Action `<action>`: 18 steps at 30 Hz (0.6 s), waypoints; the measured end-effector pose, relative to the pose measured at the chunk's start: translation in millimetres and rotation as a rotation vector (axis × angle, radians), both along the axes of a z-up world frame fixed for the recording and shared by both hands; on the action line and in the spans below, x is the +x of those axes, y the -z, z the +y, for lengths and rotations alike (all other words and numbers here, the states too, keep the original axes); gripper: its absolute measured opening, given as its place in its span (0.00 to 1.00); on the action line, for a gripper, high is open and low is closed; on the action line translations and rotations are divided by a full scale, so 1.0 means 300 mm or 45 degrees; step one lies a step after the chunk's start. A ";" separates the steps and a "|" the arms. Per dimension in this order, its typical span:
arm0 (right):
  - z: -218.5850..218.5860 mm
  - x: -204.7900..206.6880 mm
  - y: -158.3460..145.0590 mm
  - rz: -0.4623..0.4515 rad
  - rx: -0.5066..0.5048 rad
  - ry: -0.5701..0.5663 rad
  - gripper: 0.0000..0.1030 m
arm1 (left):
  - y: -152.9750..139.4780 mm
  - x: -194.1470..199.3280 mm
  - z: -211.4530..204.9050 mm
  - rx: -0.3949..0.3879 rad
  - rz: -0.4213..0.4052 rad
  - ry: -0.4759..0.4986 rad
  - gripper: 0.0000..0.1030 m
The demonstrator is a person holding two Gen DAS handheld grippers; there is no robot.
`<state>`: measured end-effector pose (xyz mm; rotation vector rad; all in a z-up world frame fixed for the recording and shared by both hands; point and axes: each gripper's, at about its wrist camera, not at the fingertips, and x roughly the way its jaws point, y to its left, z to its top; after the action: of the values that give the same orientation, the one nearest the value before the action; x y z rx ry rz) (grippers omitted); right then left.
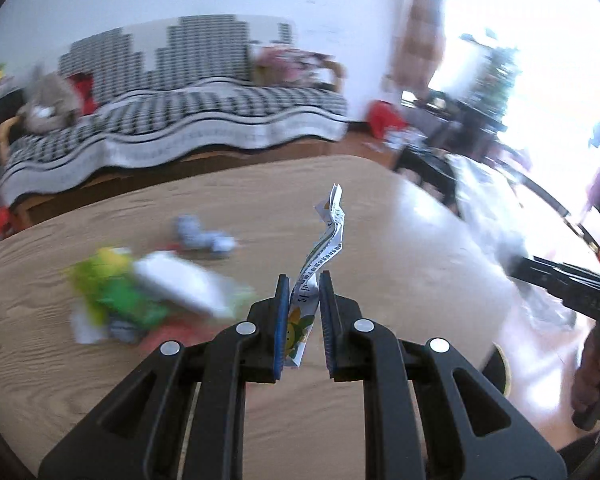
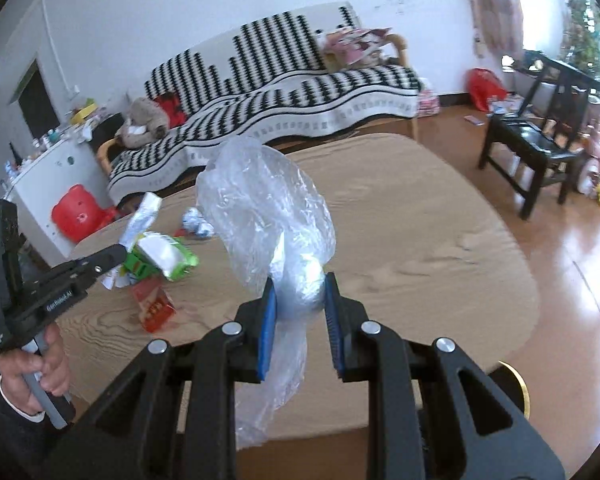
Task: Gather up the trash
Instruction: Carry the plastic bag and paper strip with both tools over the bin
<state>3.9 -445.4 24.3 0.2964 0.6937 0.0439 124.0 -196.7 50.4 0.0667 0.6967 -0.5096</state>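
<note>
The left gripper (image 1: 304, 312) is held low over the table, pointing toward the sofa, its two blue-padded jaws nearly together and pinching a printed paper wrapper (image 1: 324, 240) that stands up twisted from between them. In the right wrist view the same gripper shows at the left edge, gripped by a bare hand (image 2: 40, 364) in a dark sleeve. The right gripper (image 2: 300, 308) points across the table the same way, jaws a little apart and squeezing a crumpled clear plastic bag (image 2: 268, 216); the bag balloons up above the fingers and a tail of it hangs below them. The table (image 2: 420, 240) is pale wood with rounded corners. Behind it runs a sofa (image 2: 284, 92) under a black-and-white patterned cover with a brown stuffed toy (image 2: 144, 122) at one end, a white wall behind, a red stool (image 2: 78, 212) on the floor, a dark wooden chair (image 2: 540, 128) on a shiny wood floor, and bright window light to the right. The rest of the trash lies on the table ahead and to the left of both grippers: a green and white packet (image 2: 160, 256), a small red box (image 2: 154, 306) just beside it, and a crumpled blue-white paper ball (image 2: 196, 222) farther back. In the left wrist view this pile is blurred.
</note>
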 end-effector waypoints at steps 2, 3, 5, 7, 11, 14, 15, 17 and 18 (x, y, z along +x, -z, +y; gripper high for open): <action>-0.061 -0.065 0.001 0.000 -0.006 0.040 0.23 | 0.018 -0.042 -0.107 -0.009 0.016 0.080 0.14; -0.101 -0.105 0.001 0.000 -0.007 0.065 0.23 | 0.027 -0.062 -0.148 -0.014 0.025 0.113 0.14; -0.160 -0.166 0.006 0.002 -0.008 0.106 0.23 | 0.050 -0.112 -0.249 -0.019 0.044 0.194 0.14; -0.221 -0.227 0.016 0.009 -0.006 0.151 0.23 | 0.070 -0.155 -0.328 -0.016 0.053 0.259 0.14; -0.350 -0.350 0.060 0.042 0.009 0.248 0.23 | 0.129 -0.262 -0.501 -0.012 0.081 0.406 0.14; -0.443 -0.432 0.109 0.084 0.033 0.329 0.23 | 0.173 -0.328 -0.613 -0.007 0.108 0.508 0.14; -0.469 -0.462 0.129 0.101 0.044 0.355 0.23 | 0.189 -0.349 -0.645 -0.003 0.115 0.538 0.14; -0.523 -0.508 0.175 0.162 0.074 0.420 0.23 | 0.221 -0.378 -0.702 0.010 0.124 0.586 0.14; -0.556 -0.529 0.206 0.201 0.111 0.448 0.23 | 0.240 -0.392 -0.731 0.023 0.131 0.609 0.14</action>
<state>-154.7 -612.3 -37.5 0.5058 0.7887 -0.2877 6.3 -416.2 -21.6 0.2290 0.7884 -0.9706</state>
